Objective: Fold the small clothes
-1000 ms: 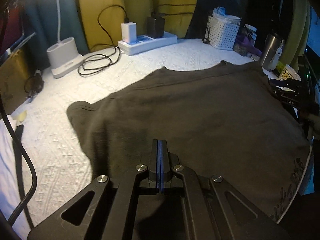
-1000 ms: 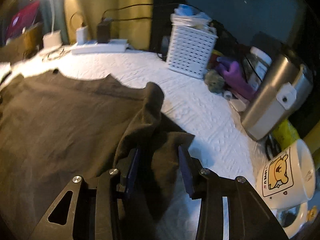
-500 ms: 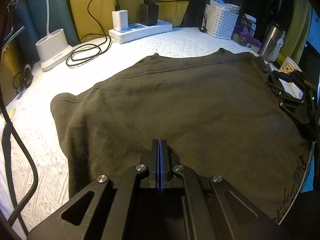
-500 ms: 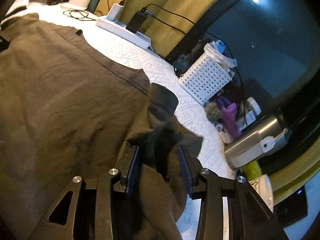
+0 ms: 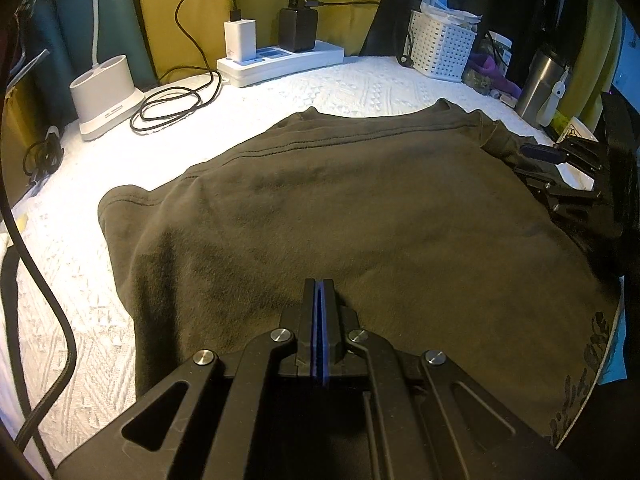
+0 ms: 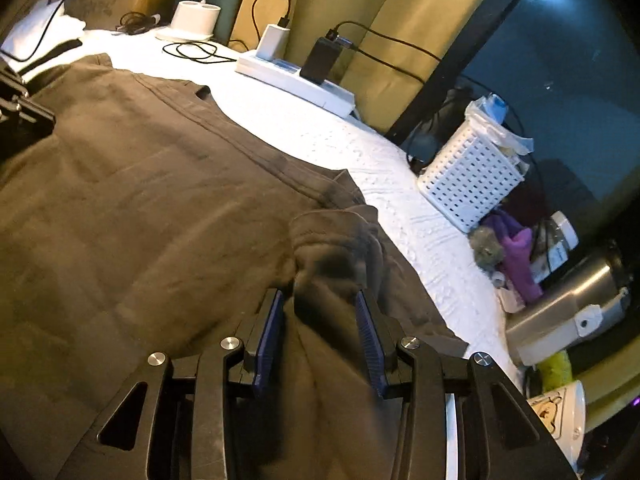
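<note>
Carrying the bunched sleeve [image 6: 340, 248] inward over the dark shirt [image 5: 360, 208].
Right gripper [image 6: 320, 320] half-open around cloth, now rolled; left gripper [image 5: 319, 292] pinched shut, empty, hovering above the body, starting the first fold.

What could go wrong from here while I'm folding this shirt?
The right gripper has a bunched sleeve between part-open jaws; it may slip out mid-fold. The mug and steel flask stand close beside that hand and could be knocked. The left gripper is shut, resting over the shirt, so cloth may drag.
</note>
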Demonstrator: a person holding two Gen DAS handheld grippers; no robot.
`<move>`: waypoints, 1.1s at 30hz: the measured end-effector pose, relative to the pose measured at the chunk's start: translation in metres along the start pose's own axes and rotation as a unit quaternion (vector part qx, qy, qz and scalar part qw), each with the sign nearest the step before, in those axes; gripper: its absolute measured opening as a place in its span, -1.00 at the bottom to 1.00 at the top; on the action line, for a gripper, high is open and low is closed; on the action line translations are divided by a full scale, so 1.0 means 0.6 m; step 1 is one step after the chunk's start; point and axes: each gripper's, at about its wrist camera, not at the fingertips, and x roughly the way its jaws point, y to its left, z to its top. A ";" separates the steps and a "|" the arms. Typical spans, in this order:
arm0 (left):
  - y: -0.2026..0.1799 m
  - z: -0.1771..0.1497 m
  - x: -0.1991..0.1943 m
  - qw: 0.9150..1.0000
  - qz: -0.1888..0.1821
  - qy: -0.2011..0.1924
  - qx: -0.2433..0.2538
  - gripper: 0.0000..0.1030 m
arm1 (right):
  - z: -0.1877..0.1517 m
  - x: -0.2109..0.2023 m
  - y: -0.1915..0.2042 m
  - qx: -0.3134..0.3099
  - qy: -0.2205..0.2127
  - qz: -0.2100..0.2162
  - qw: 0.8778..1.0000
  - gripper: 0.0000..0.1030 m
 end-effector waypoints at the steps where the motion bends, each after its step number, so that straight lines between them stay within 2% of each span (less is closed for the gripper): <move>1: 0.001 -0.001 0.000 1.000 -0.002 -0.001 -0.002 -0.99 | 0.000 -0.005 -0.018 0.030 -0.006 0.031 0.999 -0.20; 3: 0.002 -0.001 0.000 1.000 -0.004 -0.001 -0.003 -0.99 | -0.002 -0.013 -0.059 0.095 -0.023 0.081 0.992 -0.20; 7: 0.003 0.001 0.002 1.000 -0.007 -0.002 -0.003 -0.99 | -0.004 0.001 -0.106 0.139 -0.027 0.092 0.986 -0.20; 10: 0.004 0.003 0.003 1.000 -0.010 -0.003 -0.003 -0.99 | -0.003 0.029 -0.124 0.167 -0.018 0.124 0.978 -0.21; 11: 0.004 0.003 0.003 1.000 -0.010 -0.003 -0.003 -0.98 | -0.002 0.033 -0.121 0.168 -0.019 0.131 0.977 -0.29; 17: 0.004 0.001 0.002 1.000 -0.011 -0.008 -0.004 -0.98 | 0.011 0.033 -0.086 0.134 -0.025 0.145 0.980 -0.32; 19: 0.005 0.000 0.002 1.000 -0.012 -0.009 -0.004 -0.98 | 0.013 0.042 -0.077 0.126 -0.015 0.152 0.980 -0.44; 21: 0.005 0.000 0.002 1.000 -0.012 -0.010 -0.004 -0.98 | 0.013 0.052 -0.070 0.120 -0.003 0.152 0.981 -0.78; 22: 0.005 0.000 0.002 1.000 -0.012 -0.010 -0.004 -0.98 | 0.013 0.053 -0.071 0.123 0.001 0.149 0.981 -0.87; 27: 0.006 0.001 0.001 1.000 -0.008 -0.009 -0.009 -0.96 | 0.014 0.020 -0.092 0.136 -0.022 0.136 0.981 -0.88; 33: 0.014 0.004 -0.008 1.000 0.008 -0.015 -0.024 -0.96 | 0.007 -0.016 -0.152 0.147 -0.039 0.050 0.987 -0.88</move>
